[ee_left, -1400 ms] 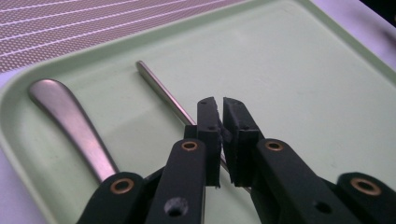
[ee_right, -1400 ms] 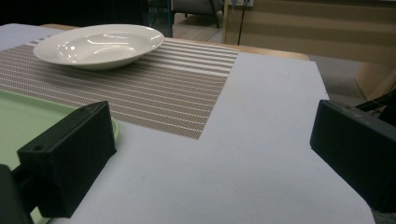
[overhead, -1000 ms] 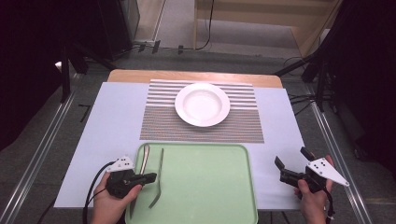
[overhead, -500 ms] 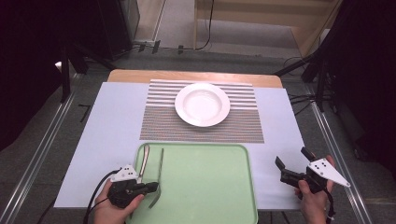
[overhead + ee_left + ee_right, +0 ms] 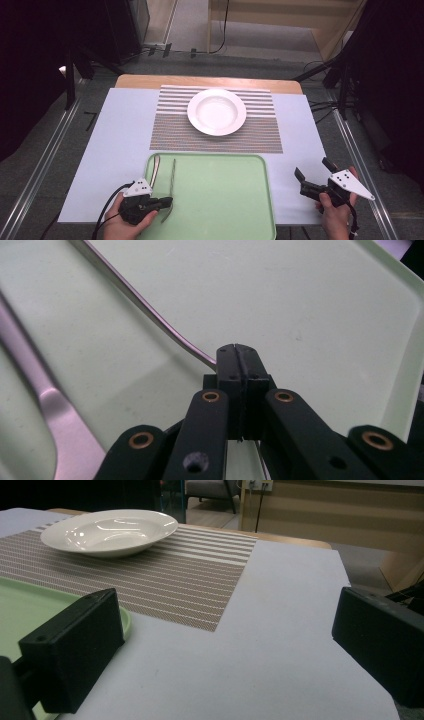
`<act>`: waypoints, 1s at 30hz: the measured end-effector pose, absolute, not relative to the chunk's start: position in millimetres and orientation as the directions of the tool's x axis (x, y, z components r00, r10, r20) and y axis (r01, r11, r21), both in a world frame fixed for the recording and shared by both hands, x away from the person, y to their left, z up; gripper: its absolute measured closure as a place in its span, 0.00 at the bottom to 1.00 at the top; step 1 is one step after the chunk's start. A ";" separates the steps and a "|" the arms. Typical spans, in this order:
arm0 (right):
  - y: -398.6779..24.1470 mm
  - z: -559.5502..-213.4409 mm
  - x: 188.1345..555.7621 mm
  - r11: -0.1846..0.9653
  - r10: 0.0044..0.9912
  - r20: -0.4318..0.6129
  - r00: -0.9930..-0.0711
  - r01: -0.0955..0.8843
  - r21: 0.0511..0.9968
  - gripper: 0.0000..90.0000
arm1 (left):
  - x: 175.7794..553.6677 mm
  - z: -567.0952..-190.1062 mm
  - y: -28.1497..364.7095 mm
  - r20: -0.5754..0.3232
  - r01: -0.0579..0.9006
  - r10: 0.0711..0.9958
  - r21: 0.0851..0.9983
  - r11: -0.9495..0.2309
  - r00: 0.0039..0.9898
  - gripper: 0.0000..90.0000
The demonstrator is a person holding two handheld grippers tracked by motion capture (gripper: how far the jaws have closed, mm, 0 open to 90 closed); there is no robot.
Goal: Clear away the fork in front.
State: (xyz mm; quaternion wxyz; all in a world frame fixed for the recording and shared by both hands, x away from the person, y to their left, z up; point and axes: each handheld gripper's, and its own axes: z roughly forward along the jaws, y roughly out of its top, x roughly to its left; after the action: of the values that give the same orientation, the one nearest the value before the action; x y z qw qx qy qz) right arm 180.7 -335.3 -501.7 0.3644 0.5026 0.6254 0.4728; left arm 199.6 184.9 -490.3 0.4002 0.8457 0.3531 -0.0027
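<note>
- Fork (image 5: 150, 310): thin, stiff, slippery metal; best pinched at the handle end.
- Left gripper (image 5: 235, 352): jaws clamped on its handle.
- Right gripper (image 5: 312, 175): jaws wide, empty.

Table (image 5: 120, 130) carries a placemat (image 5: 260, 135) at the far middle, with a plate (image 5: 217, 111) on it, centred toward the far edge. Tray (image 5: 225, 200) sits on the near side, just in front of the placemat. 2 pieces of cutlery lie in the tray's left part, side by side: a knife (image 5: 155, 168) at the far left along the rim, a thinner utensil (image 5: 173, 175) just right of it. Left gripper (image 5: 167, 201) sits over the tray's near-left corner, at that utensil's near end. Right gripper (image 5: 312, 172) is right of the tray, over bare table.
</note>
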 end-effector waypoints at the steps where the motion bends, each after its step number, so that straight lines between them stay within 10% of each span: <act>1: -335.1 -501.6 180.4 0.047 0.973 0.021 -0.229 0.287 0.957 0.00 | 199.5 -490.3 182.9 -0.285 0.597 0.593 0.676 -0.432 0.753 0.99; 30: -337.6 -501.2 180.1 0.043 0.974 0.022 -0.226 0.281 0.959 0.00 | 228.8 -496.8 137.0 -0.219 0.587 0.598 0.611 -0.532 0.771 0.99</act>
State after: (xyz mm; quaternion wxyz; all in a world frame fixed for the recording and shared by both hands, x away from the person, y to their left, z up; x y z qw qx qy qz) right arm 180.1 -337.6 -501.2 0.3653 0.5037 0.6231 0.4739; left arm 228.8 137.0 -496.8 0.3458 0.8751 0.3385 0.0085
